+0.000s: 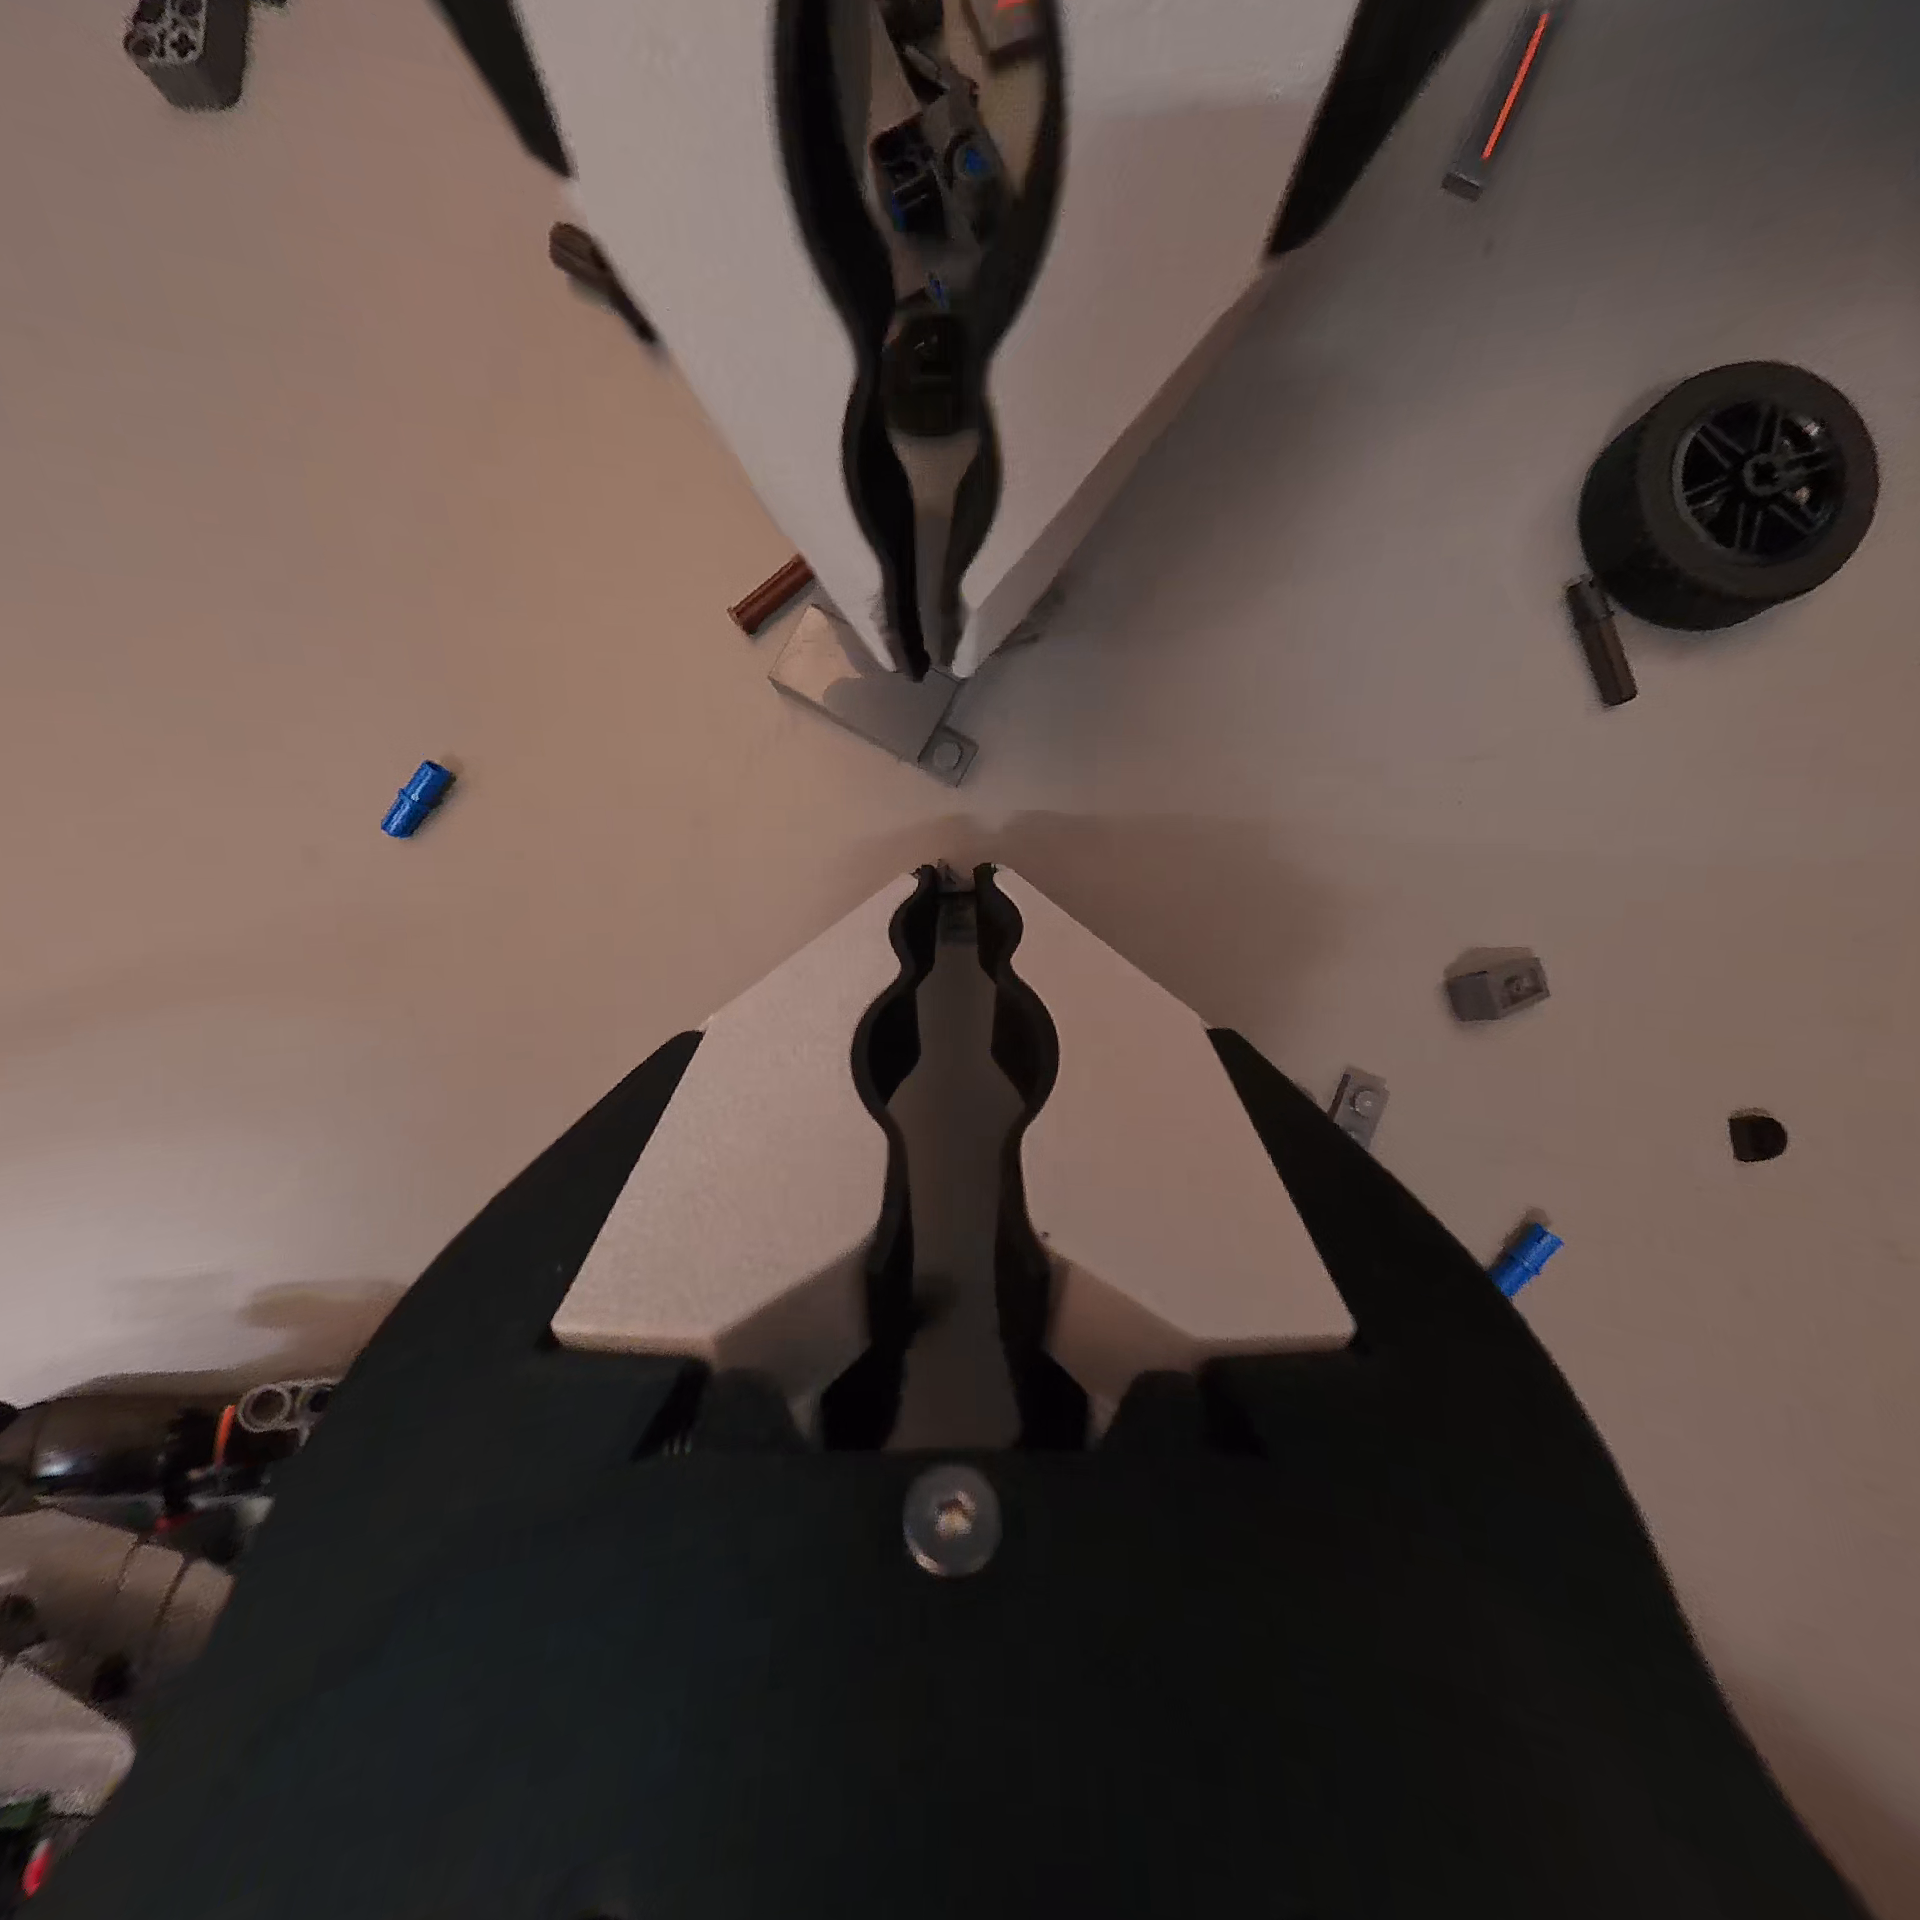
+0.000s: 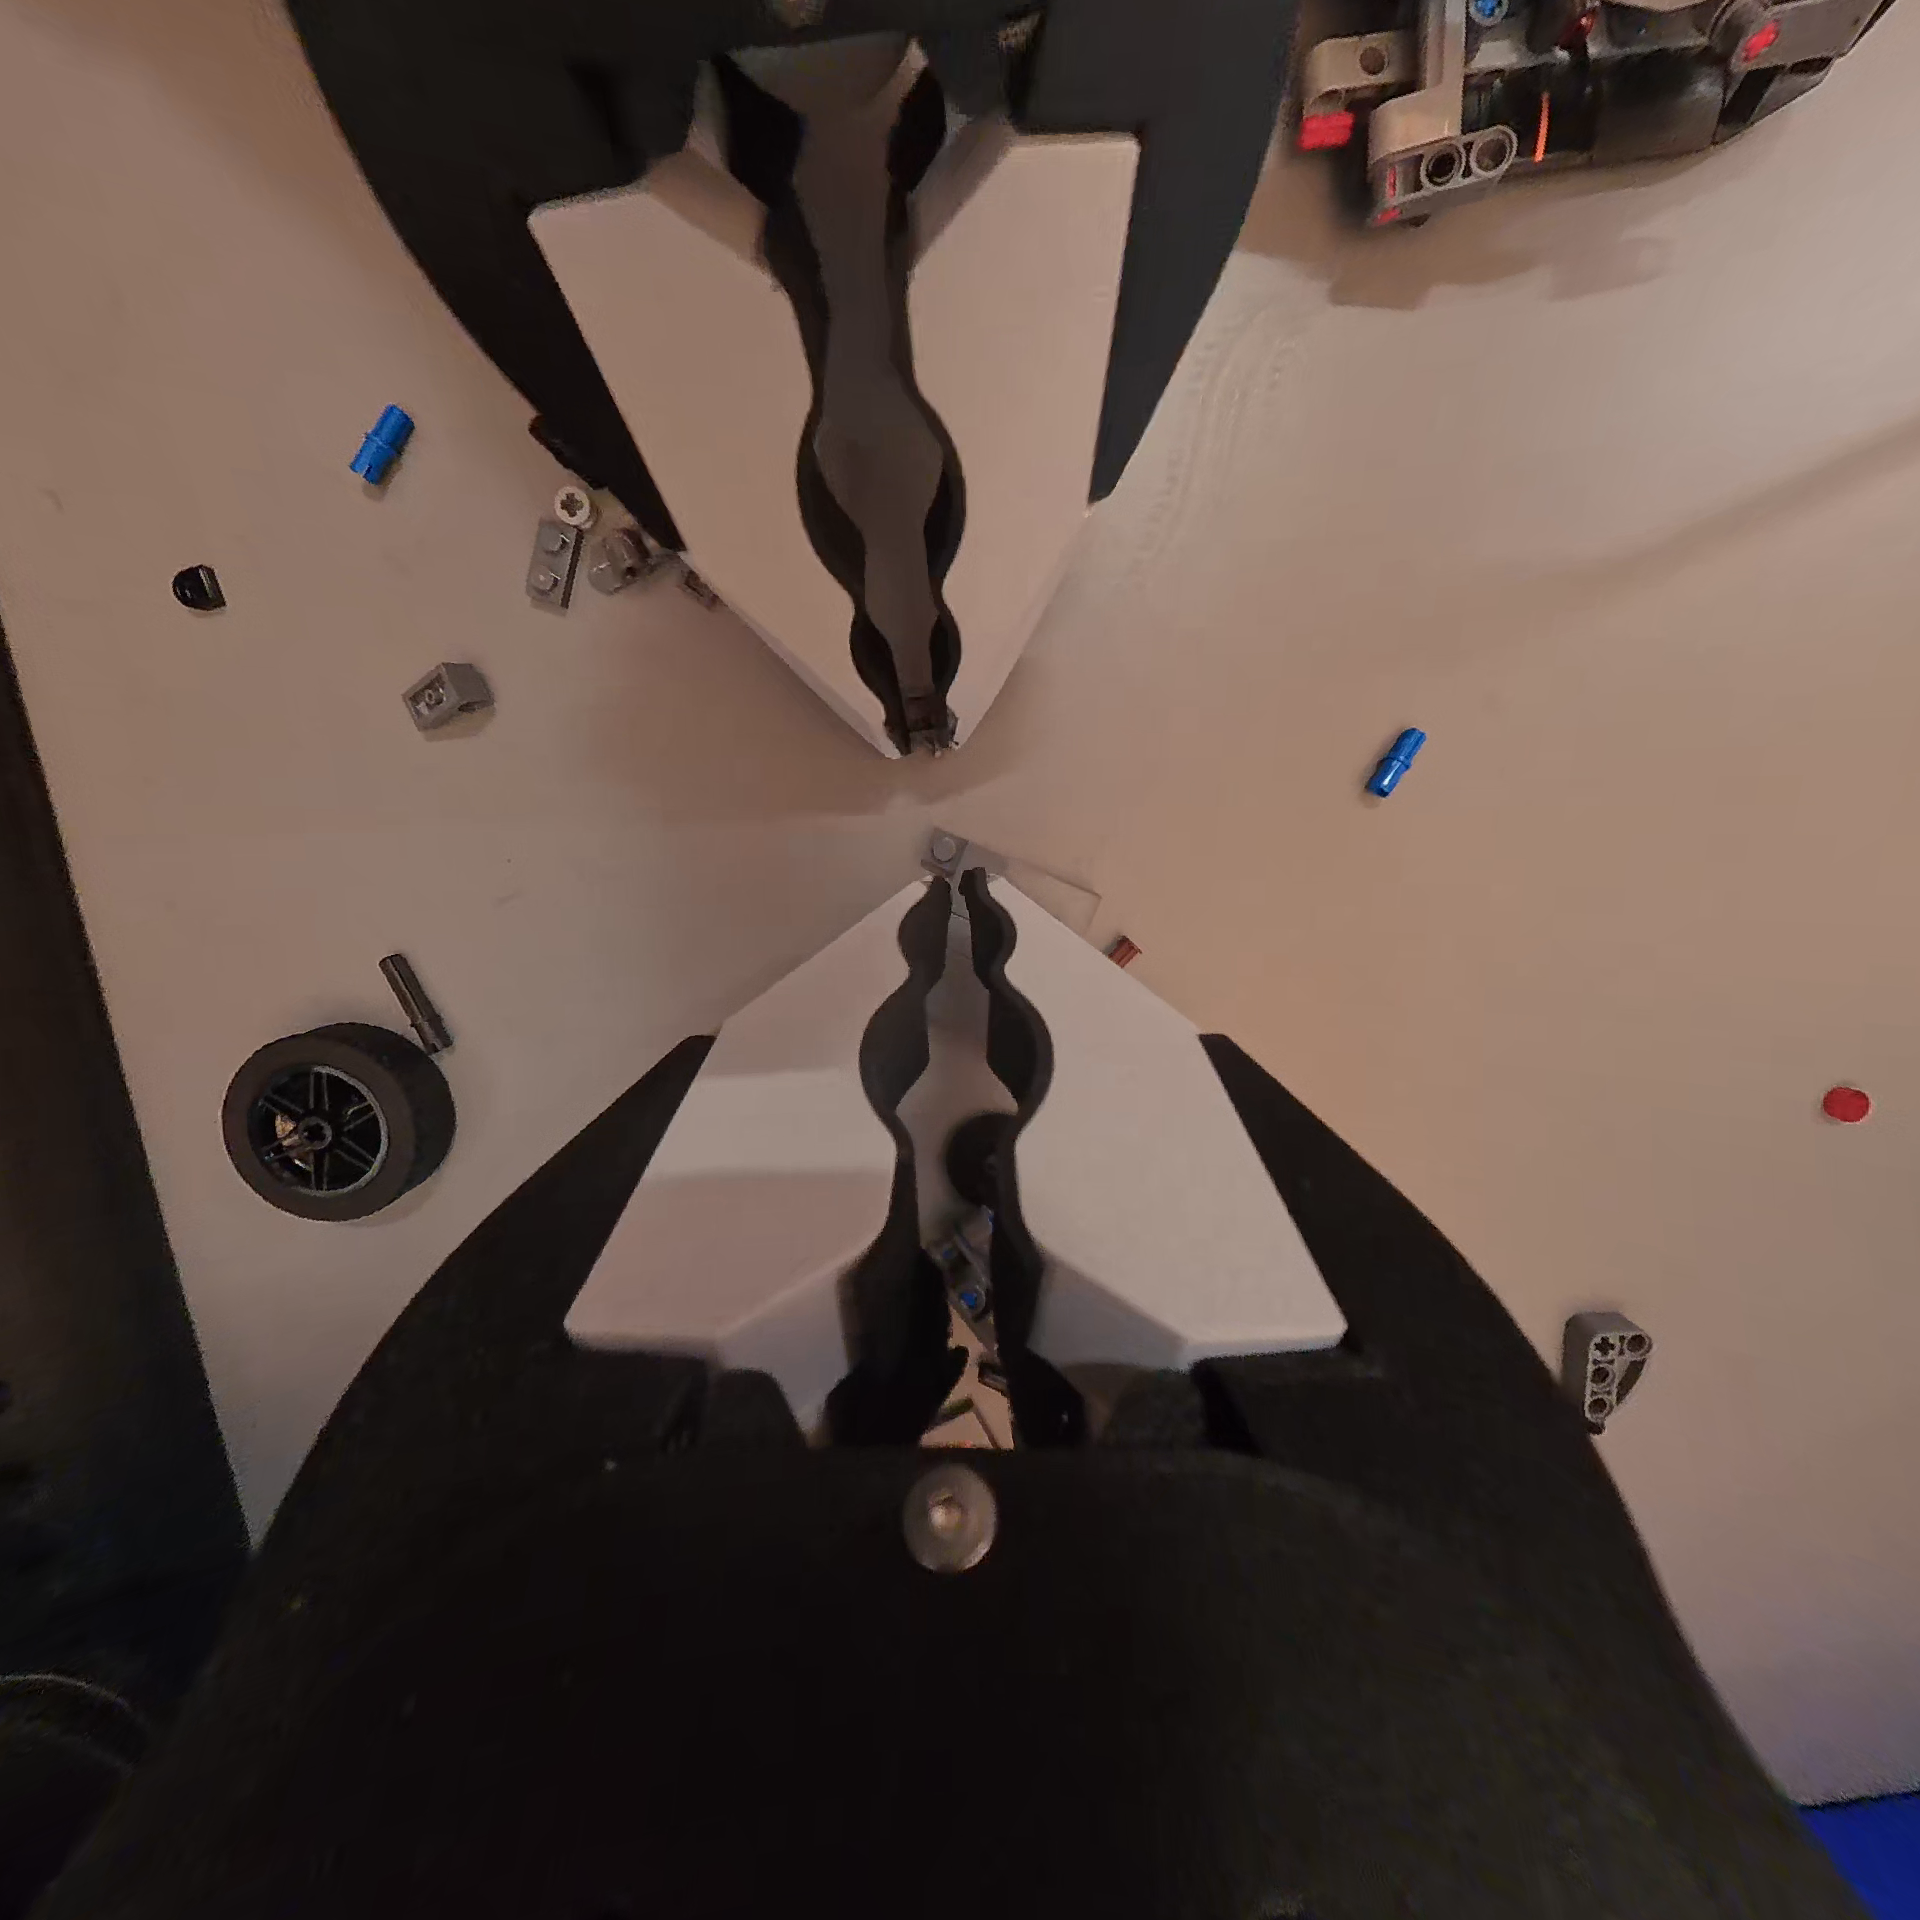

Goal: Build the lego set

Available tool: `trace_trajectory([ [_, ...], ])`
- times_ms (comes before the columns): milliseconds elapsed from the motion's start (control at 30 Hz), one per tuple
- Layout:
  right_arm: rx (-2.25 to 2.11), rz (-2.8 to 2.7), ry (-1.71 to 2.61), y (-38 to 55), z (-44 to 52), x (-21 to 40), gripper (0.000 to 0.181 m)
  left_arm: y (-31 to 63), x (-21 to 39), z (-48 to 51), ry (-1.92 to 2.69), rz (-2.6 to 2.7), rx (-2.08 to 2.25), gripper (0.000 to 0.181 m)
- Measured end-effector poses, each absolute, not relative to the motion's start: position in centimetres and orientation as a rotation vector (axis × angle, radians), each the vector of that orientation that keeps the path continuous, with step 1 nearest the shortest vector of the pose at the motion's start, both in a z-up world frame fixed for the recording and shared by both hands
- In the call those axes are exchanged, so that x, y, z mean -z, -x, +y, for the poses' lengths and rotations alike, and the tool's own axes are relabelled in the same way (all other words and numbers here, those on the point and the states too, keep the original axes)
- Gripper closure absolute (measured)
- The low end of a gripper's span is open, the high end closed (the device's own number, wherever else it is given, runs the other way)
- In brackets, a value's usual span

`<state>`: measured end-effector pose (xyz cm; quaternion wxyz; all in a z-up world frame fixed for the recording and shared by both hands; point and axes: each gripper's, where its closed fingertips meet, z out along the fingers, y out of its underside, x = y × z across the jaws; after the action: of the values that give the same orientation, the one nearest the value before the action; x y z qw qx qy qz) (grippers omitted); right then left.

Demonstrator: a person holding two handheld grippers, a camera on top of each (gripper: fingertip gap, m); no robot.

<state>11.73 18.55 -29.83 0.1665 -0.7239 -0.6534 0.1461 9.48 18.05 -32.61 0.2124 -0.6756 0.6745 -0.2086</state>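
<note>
My right gripper (image 2: 956, 881) is shut on the edge of a flat grey plate (image 2: 948, 850) and holds it over the white table. In the left wrist view the right gripper (image 1: 932, 665) comes in from the top, with the grey plate (image 1: 883, 707) at its tips. My left gripper (image 1: 954, 878) is shut on a small dark grey piece (image 1: 954, 896). In the right wrist view the left gripper (image 2: 923, 736) faces me with that small piece (image 2: 921, 719). The two grippers point tip to tip, a short gap apart.
A black wheel (image 1: 1730, 494) and a black pin (image 1: 1605, 649) lie to one side. Blue pins (image 1: 416, 798) (image 1: 1525, 1257), a grey slope brick (image 1: 1496, 982) and a brown axle (image 1: 769, 603) are scattered about. A partly built model (image 2: 1558, 104) sits at the far right, with a red stud (image 2: 1846, 1104) nearer. Some 4 cm of space lies between my two pairs of fingers.
</note>
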Motion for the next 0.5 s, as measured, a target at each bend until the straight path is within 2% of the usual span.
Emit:
trace_trajectory([
  [100,-0.405,-1.865,2.031,-11.7,18.6,29.5,0.177,-9.9,31.0,17.6,1.902,1.761,0.858,0.177],
  [267,-0.444,-1.835,1.860,-10.2,18.3,26.6,0.172,-9.9,24.8,17.2,1.763,1.507,1.437,0.177],
  [500,-0.657,-1.716,1.717,-8.8,17.7,22.7,0.172,-9.0,22.3,16.6,1.624,1.470,1.640,0.177],
])
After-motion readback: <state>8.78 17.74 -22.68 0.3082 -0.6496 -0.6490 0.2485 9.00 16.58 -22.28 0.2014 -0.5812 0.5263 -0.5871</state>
